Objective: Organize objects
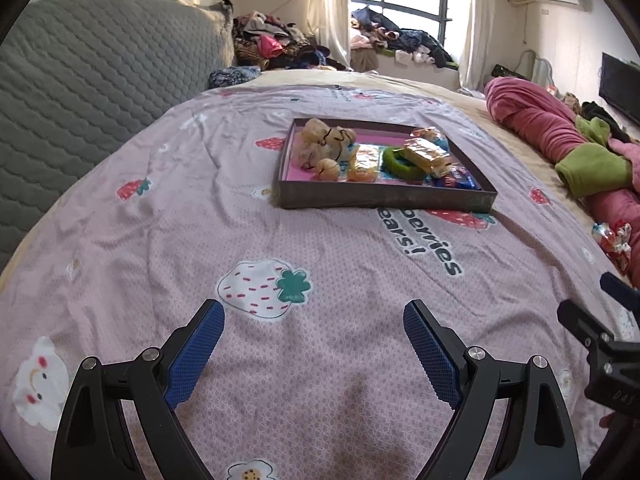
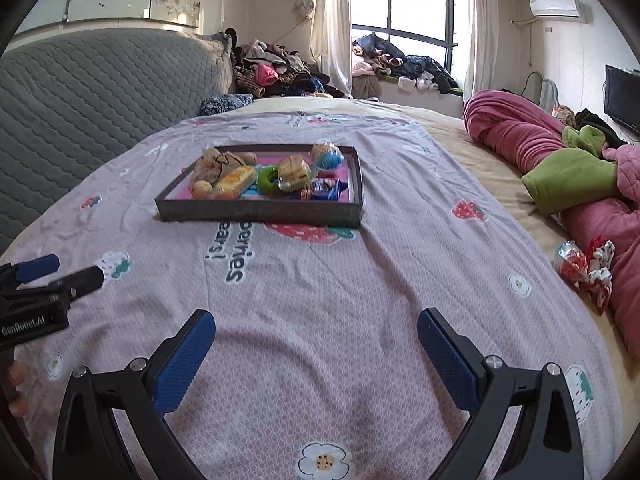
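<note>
A dark shallow tray (image 1: 384,199) (image 2: 260,213) with a pink floor sits mid-bed on the strawberry-print sheet. It holds beige pouches (image 1: 326,140), yellow snack packs (image 1: 426,154) (image 2: 234,180), a green ring (image 1: 394,162) (image 2: 267,180), a blue packet (image 1: 458,180) (image 2: 326,189) and a blue ball (image 2: 328,156). My left gripper (image 1: 314,308) is open and empty, low over the sheet, well short of the tray. My right gripper (image 2: 316,318) is open and empty beside it. A red-and-white wrapped item (image 2: 586,270) (image 1: 614,242) lies at the right by the blanket.
A rolled pink and green blanket (image 2: 560,168) (image 1: 560,136) runs along the bed's right side. A grey quilted headboard (image 1: 88,88) (image 2: 92,92) stands at the left. Piles of clothes (image 2: 276,68) fill the far corner and window sill.
</note>
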